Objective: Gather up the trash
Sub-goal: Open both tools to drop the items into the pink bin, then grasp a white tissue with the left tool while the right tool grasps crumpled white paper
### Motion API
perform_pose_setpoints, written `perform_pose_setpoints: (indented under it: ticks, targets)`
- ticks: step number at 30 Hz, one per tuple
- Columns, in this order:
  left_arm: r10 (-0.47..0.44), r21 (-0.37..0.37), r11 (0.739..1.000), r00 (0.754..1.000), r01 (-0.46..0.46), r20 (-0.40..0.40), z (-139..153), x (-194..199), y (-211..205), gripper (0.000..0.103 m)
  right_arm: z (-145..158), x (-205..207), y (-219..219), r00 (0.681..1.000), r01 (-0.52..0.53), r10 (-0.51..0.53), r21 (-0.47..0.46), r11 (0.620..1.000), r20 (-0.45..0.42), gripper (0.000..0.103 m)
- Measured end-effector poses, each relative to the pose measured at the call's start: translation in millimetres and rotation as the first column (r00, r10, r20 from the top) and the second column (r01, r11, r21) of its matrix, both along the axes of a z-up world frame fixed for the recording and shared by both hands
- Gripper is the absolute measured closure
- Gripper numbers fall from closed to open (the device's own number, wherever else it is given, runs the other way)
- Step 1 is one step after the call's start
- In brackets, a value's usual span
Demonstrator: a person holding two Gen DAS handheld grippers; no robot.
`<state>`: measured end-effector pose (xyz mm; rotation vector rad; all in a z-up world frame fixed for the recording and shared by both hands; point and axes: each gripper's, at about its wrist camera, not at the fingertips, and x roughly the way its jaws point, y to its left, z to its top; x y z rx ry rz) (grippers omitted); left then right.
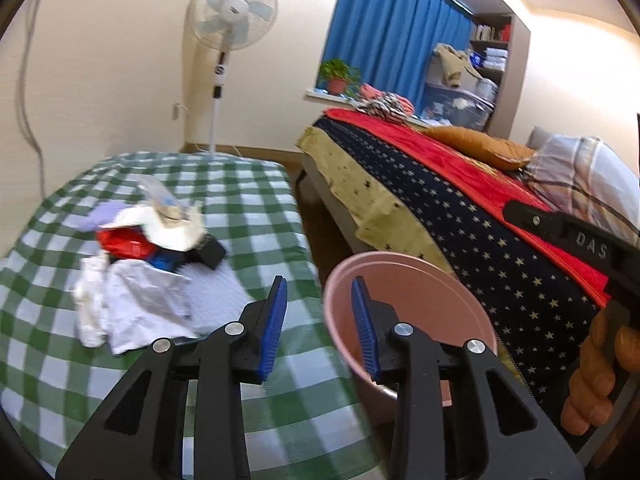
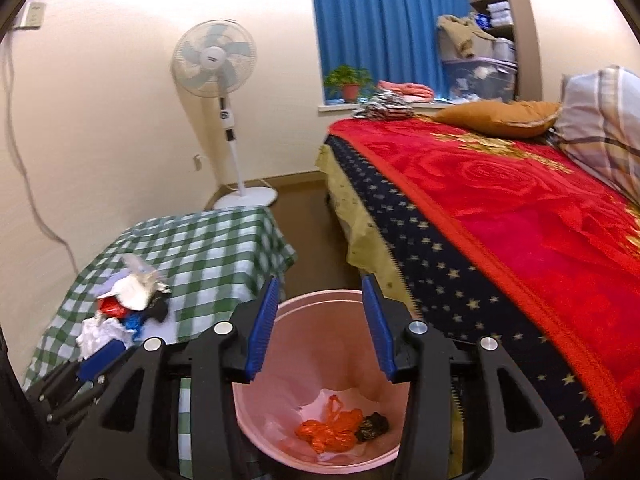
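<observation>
A pile of trash [image 1: 136, 264] lies on the green checked table [image 1: 248, 200]: crumpled white paper, a red wrapper, blue and black scraps, clear plastic. The pile also shows in the right wrist view [image 2: 124, 312]. A pink bin [image 1: 408, 320] stands on the floor between table and bed. In the right wrist view the bin [image 2: 320, 384] holds an orange plastic bag [image 2: 332, 432], a dark scrap and white paper. My left gripper [image 1: 320, 324] is open and empty over the table's right edge. My right gripper [image 2: 320, 324] is open and empty above the bin.
A bed with a red and starred blanket [image 2: 500, 216] runs along the right, with pillows [image 2: 496, 118] at its head. A standing fan [image 2: 224, 92] is by the far wall. A blue curtain [image 2: 380, 20], potted plant and shelves are at the back.
</observation>
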<state>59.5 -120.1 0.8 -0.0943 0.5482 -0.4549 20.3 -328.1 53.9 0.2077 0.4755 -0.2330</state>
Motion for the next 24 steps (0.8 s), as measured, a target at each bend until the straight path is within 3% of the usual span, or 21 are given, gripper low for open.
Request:
perform_pose_setpoints:
  ticks: [4, 11, 18, 24]
  targets:
    - [0.059, -0.004, 0.998, 0.998, -0.059, 0.017, 4.1, -1.2, 21.8, 0.070, -1.7, 0.6, 16.0, 0.998, -0.057, 0.057, 0.010, 0.998, 0.010, 0.069]
    - [0.195, 0.014, 0.981, 0.980, -0.195, 0.031, 4.0, 0.7, 60.8, 0.070, -3.1, 7.4, 45.5, 0.989, -0.144, 0.142, 0.053, 0.988, 0.028, 0.071]
    - [0.362, 0.029, 0.932, 0.932, -0.362, -0.008, -9.7, 9.3, 108.5, 0.070, -9.9, 28.1, 77.7, 0.974, -0.227, 0.226, 0.091, 0.970, 0.025, 0.071]
    - [0.417, 0.031, 0.909, 0.908, -0.416, -0.039, -18.6, 15.5, 127.0, 0.070, -17.9, 48.9, 109.7, 0.955, -0.295, 0.295, 0.102, 0.950, 0.021, 0.071]
